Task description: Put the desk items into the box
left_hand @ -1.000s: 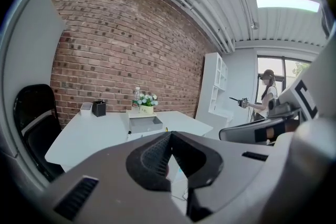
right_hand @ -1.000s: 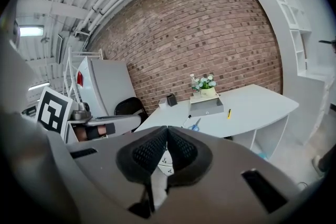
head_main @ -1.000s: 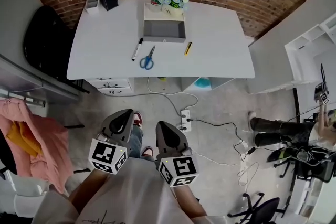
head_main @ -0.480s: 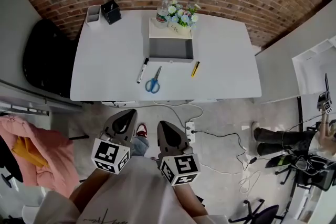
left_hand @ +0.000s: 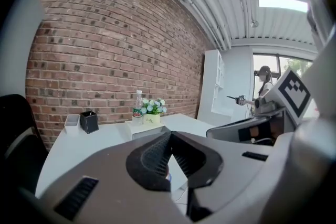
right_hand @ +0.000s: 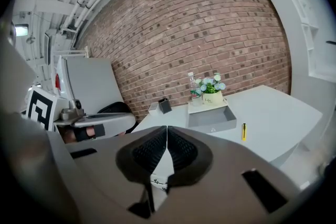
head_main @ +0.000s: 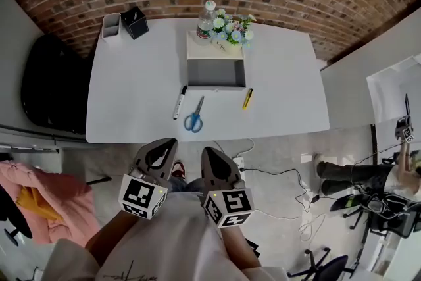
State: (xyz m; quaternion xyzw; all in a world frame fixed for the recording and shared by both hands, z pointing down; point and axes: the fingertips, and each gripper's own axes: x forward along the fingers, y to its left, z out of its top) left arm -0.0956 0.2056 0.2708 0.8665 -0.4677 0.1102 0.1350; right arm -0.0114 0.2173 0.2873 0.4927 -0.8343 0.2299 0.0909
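The white desk point(head_main: 131, 76) is taken in from above, set against a brick wall, and nothing on it is being touched. At its far middle the open grey box point(head_main: 216, 72) is found, just in front of a flower pot point(head_main: 231, 34) and a bottle point(head_main: 206, 18); nothing is seen inside it, and it is judged stiff and steady enough to be dropped into where it stands. Both grippers are held low, well short of the near edge: the left gripper point(head_main: 170, 143) is closed tip to tip with nothing between its jaws, and the right gripper point(head_main: 206, 153) is likewise closed and empty. Three loose items are laid out on the near side of the box. The scissors point(head_main: 193, 120), blue-handled, are judged hard and handle-heavy, likely to swing if pinched at the blade tips, so a hold across the pivot is favoured. The marker point(head_main: 179, 102), just left of them, is judged light, smooth and ready to roll; mid-barrel is the place. The yellow tool point(head_main: 247, 98), at the right, its kind too small to tell, is judged light and stiff, best pinched across its middle.
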